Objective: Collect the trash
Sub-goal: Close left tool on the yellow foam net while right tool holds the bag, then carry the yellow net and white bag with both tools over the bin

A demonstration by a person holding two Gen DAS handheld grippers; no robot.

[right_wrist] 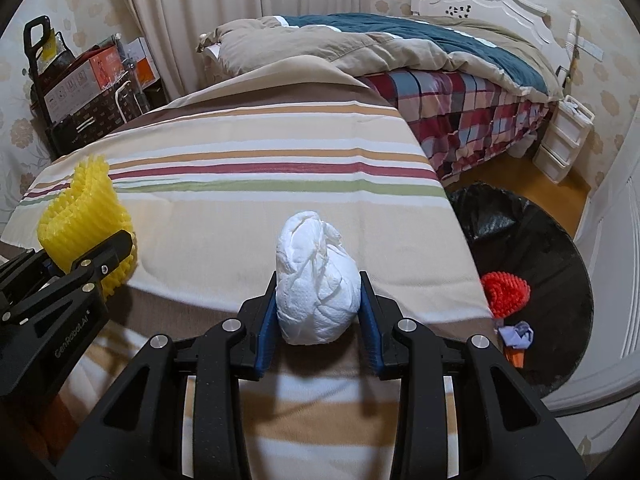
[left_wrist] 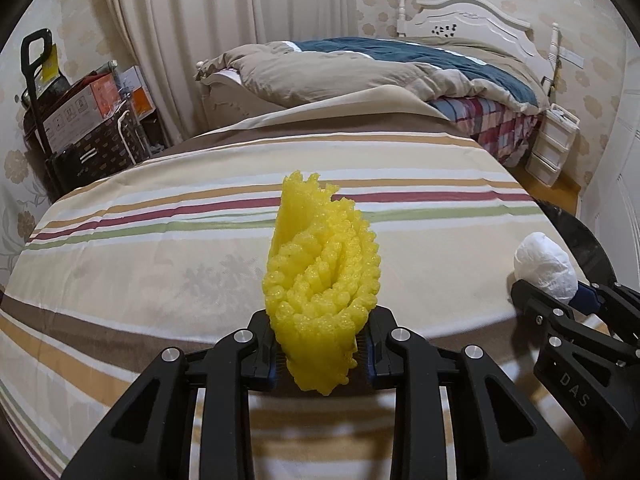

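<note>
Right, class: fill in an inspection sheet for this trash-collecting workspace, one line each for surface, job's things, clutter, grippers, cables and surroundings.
Surface: striped cloth, nothing lying loose on it.
Job's things: yellow foam net; white paper wad; black-lined bin holding red net and purple scrap.
Clutter: boxes by the wall.
Grippers: left gripper shut on the foam net; right gripper shut on the paper wad.
Cables: nothing seen.
Surroundings: bed, curtain, drawer unit.

The trash bag (left_wrist: pixel 576 232) is mostly hidden behind the striped cloth (left_wrist: pixel 160 264).
</note>
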